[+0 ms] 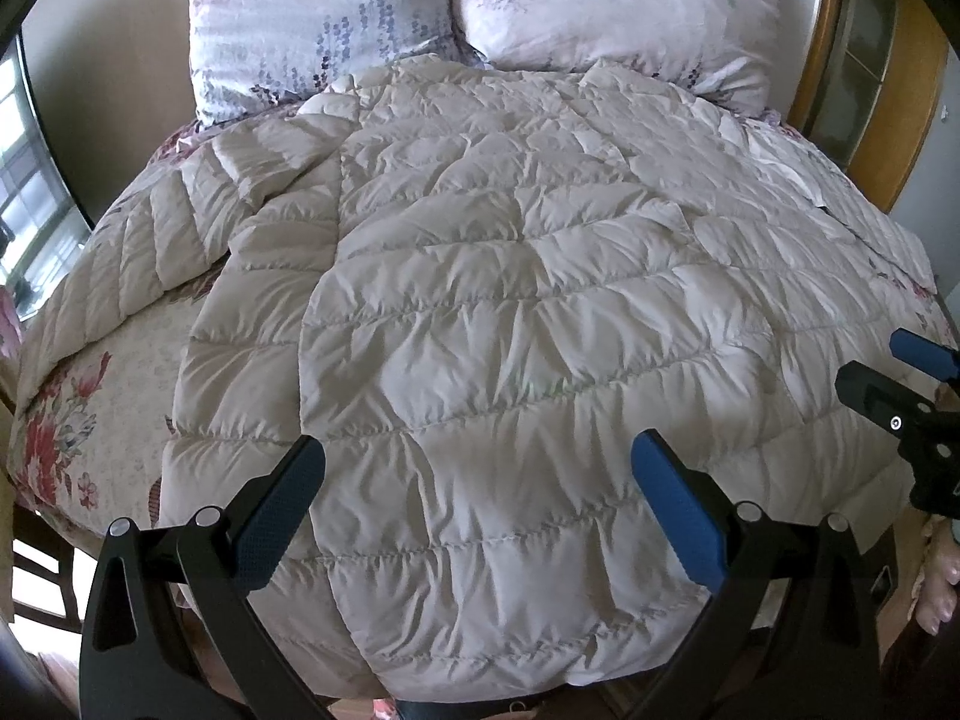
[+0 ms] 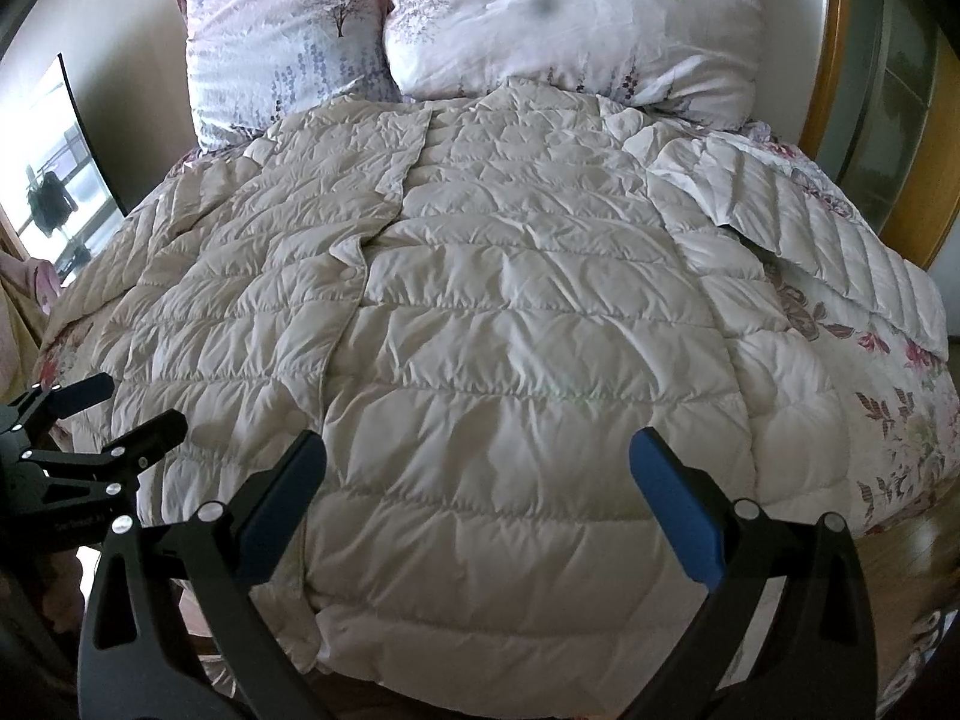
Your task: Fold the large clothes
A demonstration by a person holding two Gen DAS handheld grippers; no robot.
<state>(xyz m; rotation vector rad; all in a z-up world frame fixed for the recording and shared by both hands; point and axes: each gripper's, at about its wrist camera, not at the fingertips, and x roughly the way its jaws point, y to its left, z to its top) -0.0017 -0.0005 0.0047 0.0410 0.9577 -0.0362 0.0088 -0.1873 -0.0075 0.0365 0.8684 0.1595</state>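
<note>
A big cream quilted down coat (image 1: 510, 312) lies spread flat on the bed, front up, its collar against the pillows. One sleeve (image 1: 156, 240) stretches out to the left, the other sleeve (image 2: 840, 240) to the right. My left gripper (image 1: 477, 450) hovers open above the coat's hem, nothing between its fingers. My right gripper (image 2: 477, 450) is open too, above the hem further right. Each gripper shows at the edge of the other's view: the right gripper (image 1: 894, 366) and the left gripper (image 2: 126, 408).
Two floral pillows (image 1: 336, 18) (image 2: 576, 18) lean at the head of the bed. A flowered bedspread (image 2: 888, 408) covers the mattress. A wooden headboard (image 1: 888, 120) curves at the right. A window (image 1: 30, 192) is at the left. A hand (image 1: 942, 588) shows bottom right.
</note>
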